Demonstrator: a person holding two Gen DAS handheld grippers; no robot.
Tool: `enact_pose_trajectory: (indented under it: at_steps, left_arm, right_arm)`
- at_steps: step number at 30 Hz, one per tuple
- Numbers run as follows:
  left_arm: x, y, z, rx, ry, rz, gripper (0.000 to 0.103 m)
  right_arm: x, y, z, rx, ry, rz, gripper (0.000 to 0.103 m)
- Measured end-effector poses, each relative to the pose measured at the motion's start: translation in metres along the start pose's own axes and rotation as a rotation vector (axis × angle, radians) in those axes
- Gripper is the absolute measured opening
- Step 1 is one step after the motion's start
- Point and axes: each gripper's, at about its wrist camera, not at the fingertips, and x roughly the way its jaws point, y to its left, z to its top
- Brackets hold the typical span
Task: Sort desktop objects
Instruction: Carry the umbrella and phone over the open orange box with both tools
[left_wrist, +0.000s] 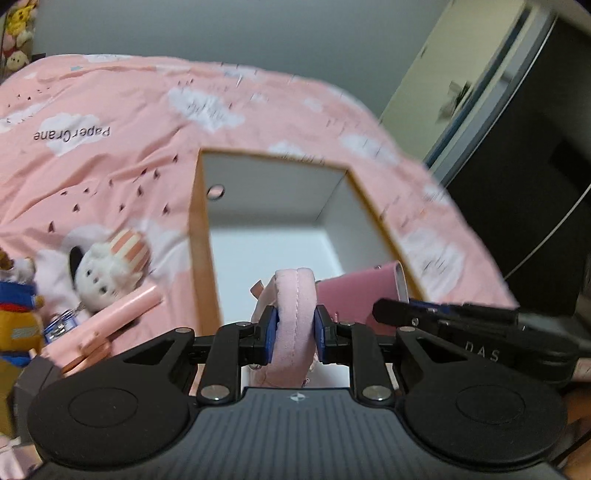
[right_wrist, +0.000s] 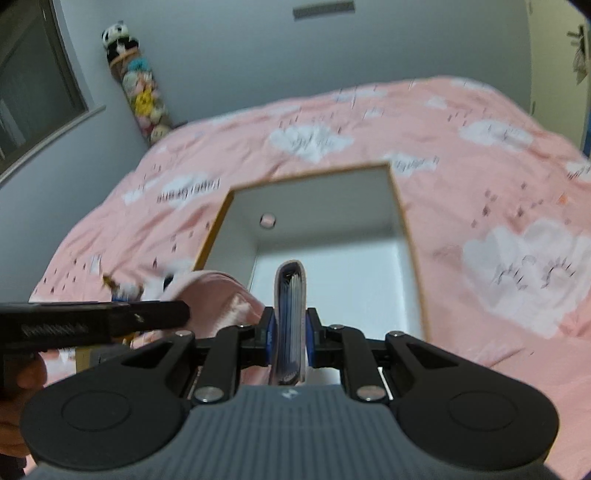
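Left wrist view shows the left tool (left_wrist: 294, 328) clamped on a soft pink padded item (left_wrist: 295, 314), its blue pads pressing both sides. Beyond it lies an open white box (left_wrist: 269, 221) with tan edges, sitting on a bed with a pink cloud-print cover (left_wrist: 129, 110). At the box's near right corner the right tool (left_wrist: 443, 317) holds a pink wallet (left_wrist: 358, 295). Only this view shows, to the left of the box, a white plush toy (left_wrist: 107, 273), a pink flat case (left_wrist: 122, 310) and a blue-and-yellow toy (left_wrist: 18, 317).

Right wrist view shows the right tool (right_wrist: 290, 332) closed on the wallet (right_wrist: 290, 317) edge-on, card slots visible, over the box's near part. The left tool's black body (right_wrist: 92, 321) crosses the left side, the pink item (right_wrist: 218, 295) just behind it. A column of plush toys (right_wrist: 140, 85) stands against the far wall.
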Motion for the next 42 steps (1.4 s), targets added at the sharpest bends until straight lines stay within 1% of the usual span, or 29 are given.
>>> enact_pose_trajectory:
  at_steps: [2, 5, 8, 12, 14, 16, 21, 26, 30, 32, 36, 39, 42]
  left_arm:
    - [0.0, -0.006, -0.006, 0.021, 0.019, 0.02, 0.024]
    - [0.0, -0.014, -0.014, 0.06, 0.05, 0.079, 0.024]
    - [0.004, -0.017, -0.017, 0.061, 0.073, 0.106, 0.024]
    - [0.008, -0.013, -0.021, 0.04, 0.102, 0.114, 0.024]
    - [0.011, -0.008, -0.022, 0.02, 0.117, 0.104, 0.025]
    - [0.011, -0.005, -0.023, 0.006, 0.123, 0.084, 0.026]
    - [0.009, 0.002, -0.024, -0.012, 0.134, 0.041, 0.028]
    - [0.0, 0.006, -0.026, 0.005, 0.116, 0.023, 0.028]
    - [-0.013, 0.009, -0.028, 0.016, 0.079, 0.008, 0.028]
    - [-0.018, 0.012, -0.029, 0.011, 0.066, -0.003, 0.028]
    - [-0.029, 0.018, -0.032, -0.002, 0.037, -0.012, 0.028]
    - [-0.036, 0.024, -0.033, -0.018, 0.025, -0.007, 0.028]
    - [-0.039, 0.029, -0.036, -0.026, 0.023, 0.0, 0.028]
  right_arm:
    - [0.01, 0.0, -0.005, -0.006, 0.052, 0.02, 0.017]
    - [0.022, -0.001, -0.007, -0.009, 0.12, 0.052, 0.017]
    - [0.031, -0.002, -0.005, -0.018, 0.191, 0.076, 0.017]
    - [0.047, -0.001, -0.003, -0.029, 0.298, 0.093, 0.017]
    - [0.053, 0.001, -0.004, -0.035, 0.331, 0.096, 0.017]
    - [0.059, 0.004, -0.004, -0.035, 0.346, 0.093, 0.017]
    - [0.066, 0.005, -0.002, 0.011, 0.362, 0.111, 0.018]
    - [0.071, 0.011, 0.0, 0.005, 0.36, 0.098, 0.018]
    - [0.072, 0.019, 0.001, -0.019, 0.36, 0.081, 0.019]
    - [0.071, 0.022, 0.002, -0.014, 0.368, 0.086, 0.021]
    - [0.073, 0.026, 0.001, 0.028, 0.401, 0.124, 0.024]
    - [0.075, 0.028, -0.001, 0.025, 0.401, 0.123, 0.026]
    - [0.075, 0.026, -0.002, 0.065, 0.397, 0.139, 0.03]
